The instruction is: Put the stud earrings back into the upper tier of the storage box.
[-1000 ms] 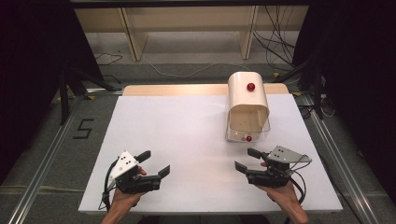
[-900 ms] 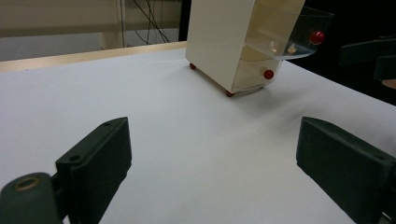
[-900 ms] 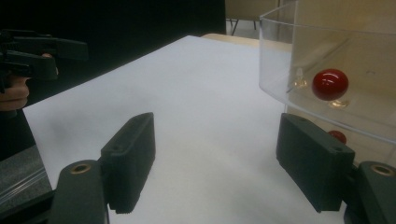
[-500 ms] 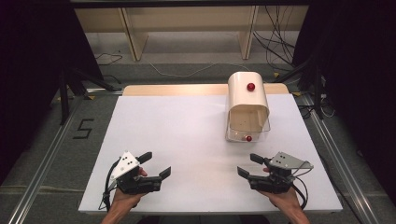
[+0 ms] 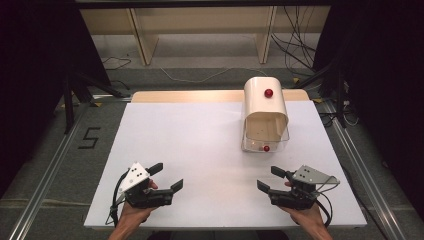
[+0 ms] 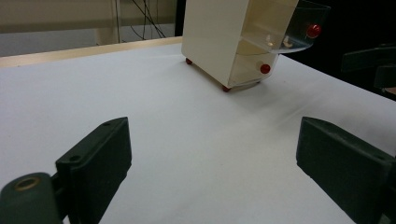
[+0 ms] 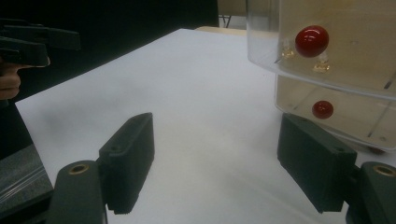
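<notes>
Right gripper (image 5: 272,179) nearer; cabinet (image 7: 336,60) cropped.

The high view looks forward and down from above the person's side onto the whole table (image 5: 200,140). The left gripper view sits low by the table's near left, facing across it toward the box (image 6: 219,42) far off. The right gripper view, equally low, faces the box (image 7: 336,70) from close. All three share the box and table.
</notes>
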Demonstrator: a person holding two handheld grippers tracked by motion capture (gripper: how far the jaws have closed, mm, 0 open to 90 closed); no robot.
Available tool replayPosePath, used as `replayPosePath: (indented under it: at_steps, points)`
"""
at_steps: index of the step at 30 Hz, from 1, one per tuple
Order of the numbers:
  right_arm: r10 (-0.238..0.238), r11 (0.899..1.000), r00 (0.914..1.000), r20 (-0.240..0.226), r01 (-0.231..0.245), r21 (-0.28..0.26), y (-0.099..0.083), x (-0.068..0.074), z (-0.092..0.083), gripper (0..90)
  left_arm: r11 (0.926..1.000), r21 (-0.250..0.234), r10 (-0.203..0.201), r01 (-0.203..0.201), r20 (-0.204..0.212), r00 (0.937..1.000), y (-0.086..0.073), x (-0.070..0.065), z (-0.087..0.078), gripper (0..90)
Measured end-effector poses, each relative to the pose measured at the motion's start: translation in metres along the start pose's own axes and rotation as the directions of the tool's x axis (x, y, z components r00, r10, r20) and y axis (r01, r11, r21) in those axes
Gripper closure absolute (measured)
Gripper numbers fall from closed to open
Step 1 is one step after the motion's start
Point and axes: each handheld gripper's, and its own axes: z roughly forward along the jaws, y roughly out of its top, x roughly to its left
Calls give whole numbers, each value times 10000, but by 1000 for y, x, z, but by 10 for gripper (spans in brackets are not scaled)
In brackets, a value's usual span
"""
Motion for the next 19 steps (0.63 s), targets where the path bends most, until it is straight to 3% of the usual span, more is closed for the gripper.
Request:
replayPosePath:
  at_steps: [19]
  points:
    - [3, 10000, 10000, 10, -3, -16, 1, -1, 0, 278, 10000, -6, 21, -21, -2, 10000, 0, 0, 0, 100]
